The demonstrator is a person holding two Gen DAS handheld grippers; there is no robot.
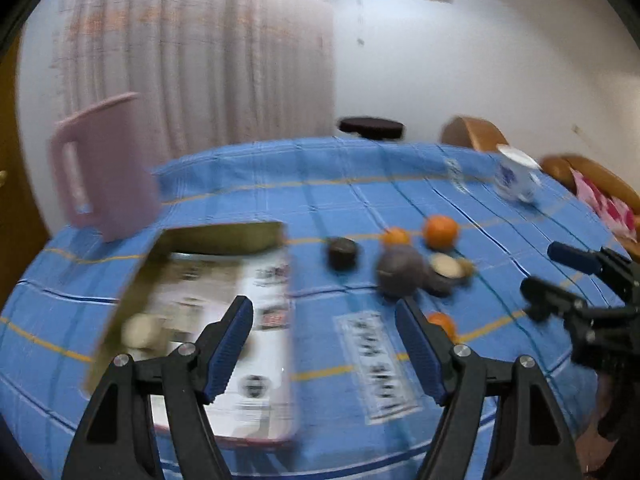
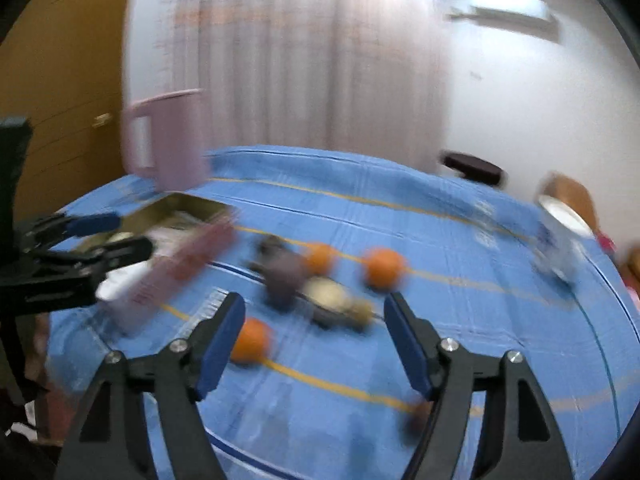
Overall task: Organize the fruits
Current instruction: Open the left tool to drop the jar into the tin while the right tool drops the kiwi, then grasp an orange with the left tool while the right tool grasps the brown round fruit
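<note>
Both views are blurred. A rectangular tin tray (image 1: 224,240) lies on the blue cloth at left, with one pale fruit (image 1: 140,330) in it. Loose fruits sit mid-table: three oranges (image 1: 440,231) (image 1: 395,237) (image 1: 442,322), a dark round fruit (image 1: 342,252), a purple-grey one (image 1: 400,270) and a halved dark fruit (image 1: 446,270). My left gripper (image 1: 324,314) is open above the tray's right edge. My right gripper (image 2: 314,306) is open and empty above the fruits, an orange (image 2: 252,340) by its left finger. The tray (image 2: 176,204) shows at left in the right wrist view.
A pink jug (image 1: 102,168) stands behind the tray. A blue-and-white cup (image 1: 516,178) stands at the far right of the table. Wooden chairs (image 1: 474,132) and a dark stool (image 1: 370,126) stand beyond the table. A small dark fruit (image 2: 418,414) lies near the front.
</note>
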